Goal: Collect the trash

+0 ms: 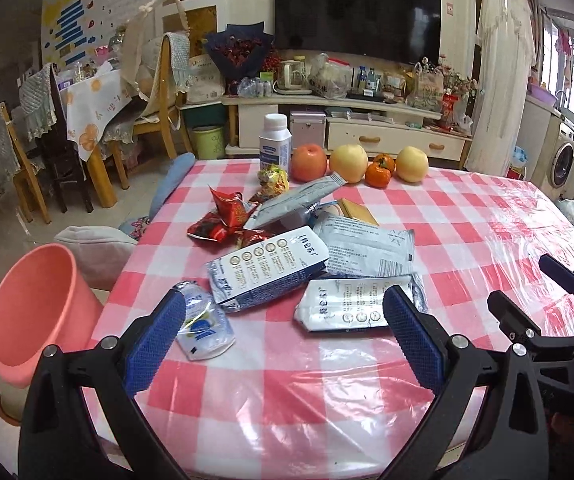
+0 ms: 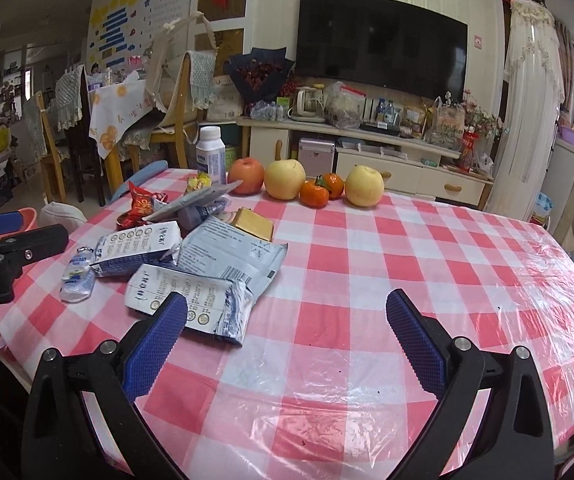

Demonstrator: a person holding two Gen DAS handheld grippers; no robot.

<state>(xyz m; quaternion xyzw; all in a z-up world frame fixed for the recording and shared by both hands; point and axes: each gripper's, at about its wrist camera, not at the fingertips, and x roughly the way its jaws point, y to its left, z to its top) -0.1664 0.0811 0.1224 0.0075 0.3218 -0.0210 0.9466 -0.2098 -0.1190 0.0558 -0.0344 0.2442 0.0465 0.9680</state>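
1. Trash lies heaped on the left half of a pink-checked counter (image 1: 467,216), with the left tool (image 1: 285,332) hovering just short of the pile's near edge, its blue pads spread wide and holding nothing.

2. Nearest that tool are a flattened milk carton (image 1: 351,308), lying ahead and slightly right of its centre line with its long axis running left to right, and a crushed clear pouch (image 1: 203,324) just beside the left pad.

3. A second flattened carton (image 1: 267,268), a grey foil bag (image 1: 367,248) and red snack wrappers (image 1: 227,220) sit farther back in the heap.

4. The pink bin (image 1: 35,304) stands off the counter's left edge, on the left tool's side, which probably makes the left hand the natural one for the drop.

5. The right tool (image 2: 287,338) hangs over bare cloth to the right of the pile, also spread open and empty; the near carton lies ahead and to its left, partly behind its left pad.

6. Fruit (image 2: 285,179) lined up along the far edge appears not to be trash.
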